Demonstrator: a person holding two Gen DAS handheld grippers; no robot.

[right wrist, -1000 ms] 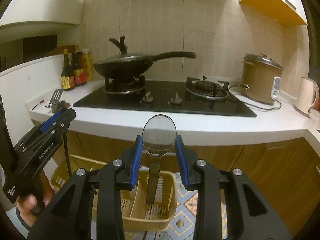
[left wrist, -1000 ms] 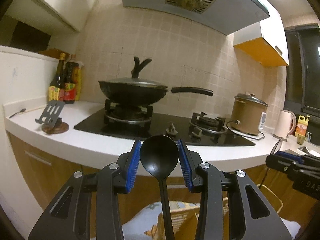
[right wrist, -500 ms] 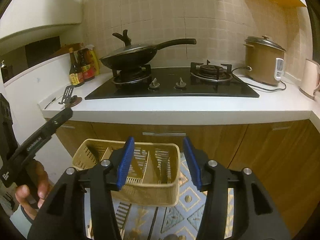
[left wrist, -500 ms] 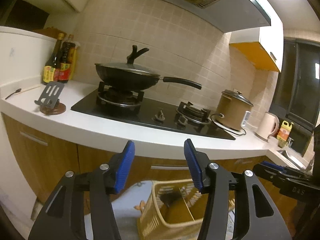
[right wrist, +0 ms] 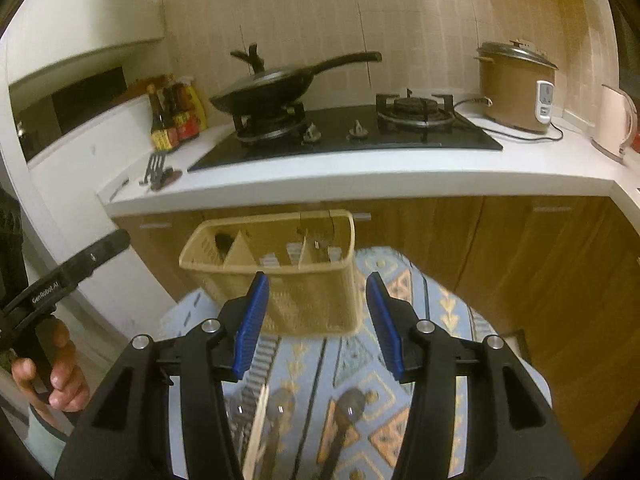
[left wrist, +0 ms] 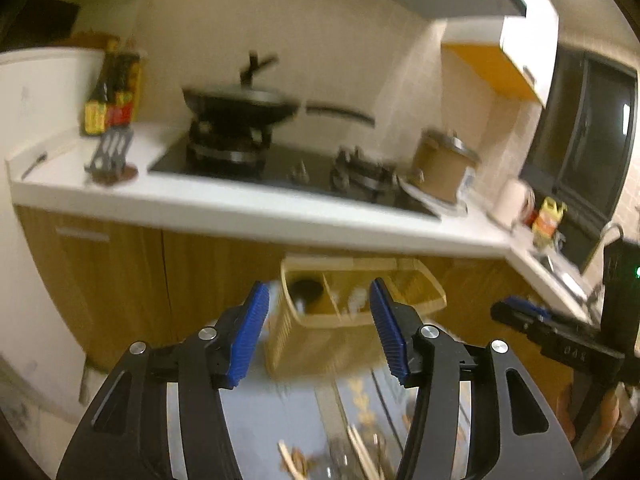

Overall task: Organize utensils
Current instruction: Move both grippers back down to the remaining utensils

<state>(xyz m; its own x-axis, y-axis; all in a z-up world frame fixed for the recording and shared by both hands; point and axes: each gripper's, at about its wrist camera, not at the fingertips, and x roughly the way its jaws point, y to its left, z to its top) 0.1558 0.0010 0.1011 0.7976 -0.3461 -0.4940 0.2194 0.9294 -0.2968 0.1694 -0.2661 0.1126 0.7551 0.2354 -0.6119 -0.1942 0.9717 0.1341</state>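
A beige slotted utensil basket [right wrist: 276, 280] with dividers stands on a patterned blue mat [right wrist: 400, 292] on the floor; it also shows in the left wrist view [left wrist: 344, 308], blurred. A black ladle head [left wrist: 306, 290] lies in its left compartment and dark utensils [right wrist: 320, 242] in its right one. My left gripper [left wrist: 318, 328] is open and empty above the basket. My right gripper [right wrist: 314, 320] is open and empty in front of it. Several loose utensils [right wrist: 344, 412] lie on the mat below the right gripper, and chopsticks [left wrist: 360, 452] show below the left.
A white counter [right wrist: 360, 176] above wooden cabinets [right wrist: 500, 248] holds a black hob with a lidded wok [right wrist: 272, 84], sauce bottles [right wrist: 172, 120], a rice cooker [right wrist: 516, 92] and a kettle [right wrist: 612, 120]. The left gripper's body [right wrist: 60, 280] is at left in the right wrist view.
A second ago each gripper was shut on a ladle or spoon above the basket. Both have since opened, the utensils are in the basket, and both grippers have drawn back and tilted down.
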